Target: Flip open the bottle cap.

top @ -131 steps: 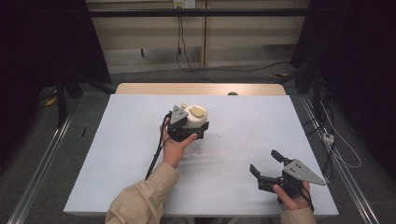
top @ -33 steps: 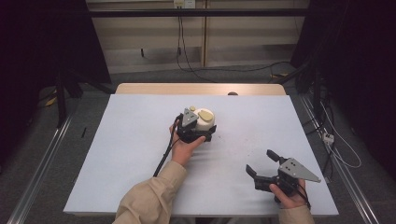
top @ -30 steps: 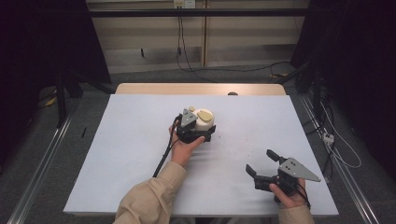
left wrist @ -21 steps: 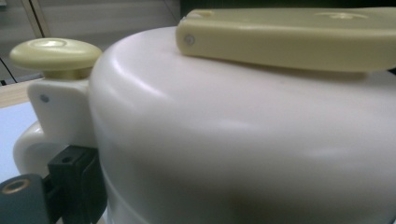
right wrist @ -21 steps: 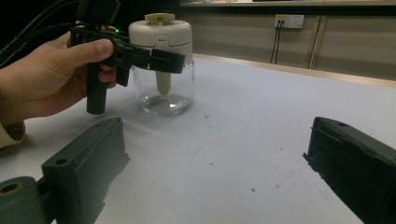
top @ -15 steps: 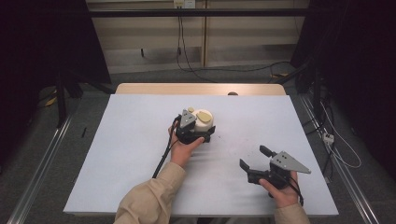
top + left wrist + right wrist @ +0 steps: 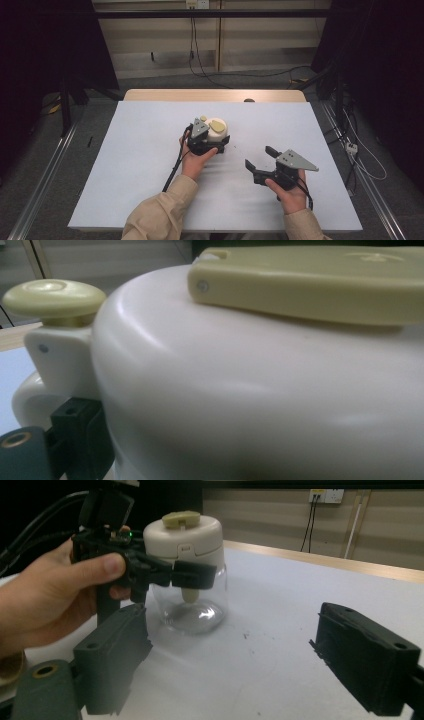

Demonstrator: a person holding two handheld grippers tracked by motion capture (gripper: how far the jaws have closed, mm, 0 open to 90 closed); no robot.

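A jar [image 7: 217, 128] with a cream lid and a clear glass body stands on the white table [image 7: 145, 150] near the middle. My left gripper [image 7: 218, 142] is shut on it just below the lid; one black jaw crosses the front of the jar [image 7: 187, 570] in the right gripper view. In the left gripper view the lid [image 7: 250, 390] is very close, with a pale green tab [image 7: 310, 285] on top and a round knob [image 7: 52, 295] at its side. My right gripper [image 7: 258, 156] stands open to the jar's right, a short way off, with nothing between its jaws [image 7: 240, 655].
A wooden strip [image 7: 215, 95] runs along the table's far edge. Cables lie on the floor behind and to the right. The left gripper's cable [image 7: 175, 165] trails across the table towards the person.
The right gripper has moved left and forward, closer to the jar, still open. The left gripper and the jar have stayed put over the last second.
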